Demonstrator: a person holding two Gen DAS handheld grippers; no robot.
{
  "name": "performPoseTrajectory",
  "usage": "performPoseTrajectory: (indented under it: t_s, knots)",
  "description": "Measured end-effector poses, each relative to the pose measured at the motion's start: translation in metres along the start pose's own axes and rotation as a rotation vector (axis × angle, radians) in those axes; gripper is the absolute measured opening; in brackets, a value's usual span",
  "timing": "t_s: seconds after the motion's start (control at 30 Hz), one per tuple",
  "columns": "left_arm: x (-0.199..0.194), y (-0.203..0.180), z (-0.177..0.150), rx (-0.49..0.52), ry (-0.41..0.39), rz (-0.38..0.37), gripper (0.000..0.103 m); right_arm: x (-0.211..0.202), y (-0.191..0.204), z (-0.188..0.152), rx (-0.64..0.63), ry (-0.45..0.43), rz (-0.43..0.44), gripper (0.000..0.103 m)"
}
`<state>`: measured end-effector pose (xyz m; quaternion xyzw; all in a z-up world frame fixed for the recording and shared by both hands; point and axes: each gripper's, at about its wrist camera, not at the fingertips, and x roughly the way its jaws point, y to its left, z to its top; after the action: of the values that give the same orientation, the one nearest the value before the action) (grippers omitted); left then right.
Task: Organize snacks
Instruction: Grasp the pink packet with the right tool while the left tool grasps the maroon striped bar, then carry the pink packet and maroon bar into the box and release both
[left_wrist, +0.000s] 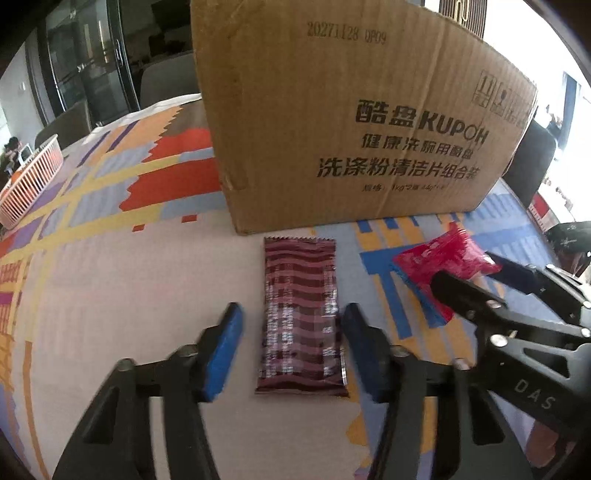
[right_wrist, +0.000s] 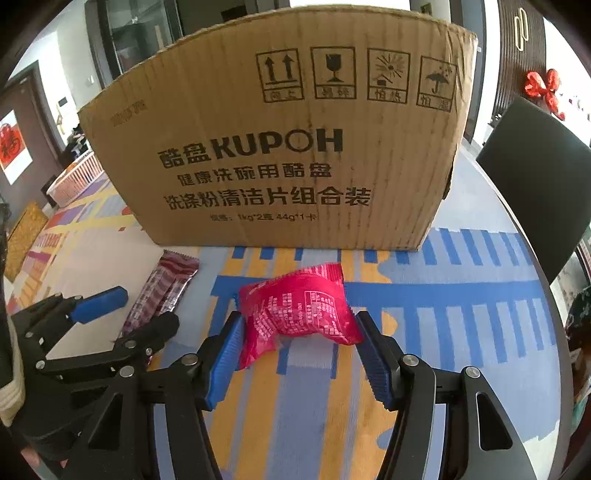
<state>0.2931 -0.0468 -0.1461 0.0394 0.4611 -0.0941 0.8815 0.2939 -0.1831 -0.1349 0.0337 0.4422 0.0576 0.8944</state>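
A dark red striped snack packet (left_wrist: 301, 314) lies flat on the patterned tablecloth in front of a large cardboard box (left_wrist: 351, 122). My left gripper (left_wrist: 291, 328) is open, its blue pads on either side of the packet and clear of it. My right gripper (right_wrist: 299, 332) is shut on a bright red snack pouch (right_wrist: 299, 310), its pads pressing both sides and the pouch crumpled between them. The pouch (left_wrist: 439, 266) and the right gripper show at the right of the left wrist view. The striped packet (right_wrist: 166, 291) and the left gripper (right_wrist: 129, 314) show at the left of the right wrist view.
The box (right_wrist: 288, 147) stands right behind both snacks. A pink slatted basket (left_wrist: 29, 181) sits at the table's far left; it also shows in the right wrist view (right_wrist: 77, 177). A dark chair (right_wrist: 535, 184) stands beyond the table's right edge.
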Motion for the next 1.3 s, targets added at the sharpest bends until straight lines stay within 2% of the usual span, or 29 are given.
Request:
performPoseTrajectory:
  t_s: [0.17,0.47,0.5,0.53,0.57,0.87,0.93,1.0,1.07,1.13,1.3]
  knots:
    - [-0.001,0.001,0.002,-0.004,0.002,-0.036,0.036,-0.006,-0.007,-0.004,0.008,-0.011,0.007,0.055]
    - [-0.013,0.001,0.000,-0.024,-0.014,-0.067,0.034,-0.022,-0.001,-0.010,-0.003,-0.044,0.001,0.040]
    - [-0.016,0.002,-0.001,-0.026,-0.019,-0.069,0.034,-0.024,0.000,-0.011,-0.006,-0.047,-0.002,0.036]
    - [-0.018,0.002,-0.002,-0.028,-0.023,-0.074,0.034,-0.027,0.000,-0.012,-0.005,-0.051,0.000,0.025]
    - [-0.022,0.001,-0.002,-0.030,-0.028,-0.074,0.034,-0.030,0.000,-0.012,-0.004,-0.052,0.004,0.010]
    - [-0.036,0.000,-0.005,-0.029,-0.055,-0.069,0.034,-0.040,0.000,-0.014,-0.013,-0.056,0.034,0.006]
    - [-0.038,0.002,-0.003,-0.038,-0.063,-0.064,0.034,-0.043,-0.002,-0.014,-0.010,-0.070,0.032,0.016]
    - [-0.040,0.004,-0.002,-0.049,-0.070,-0.068,0.034,-0.042,-0.005,-0.009,0.003,-0.065,0.036,0.061]
    - [-0.040,0.006,0.001,-0.054,-0.077,-0.063,0.034,-0.043,-0.011,-0.004,0.024,-0.085,0.018,0.073]
    - [-0.038,0.009,0.004,-0.052,-0.079,-0.056,0.034,-0.040,-0.013,0.004,0.024,-0.085,0.017,0.073]
    - [-0.030,0.013,0.011,-0.056,-0.077,-0.044,0.034,-0.015,-0.016,0.019,0.035,-0.019,0.050,0.073]
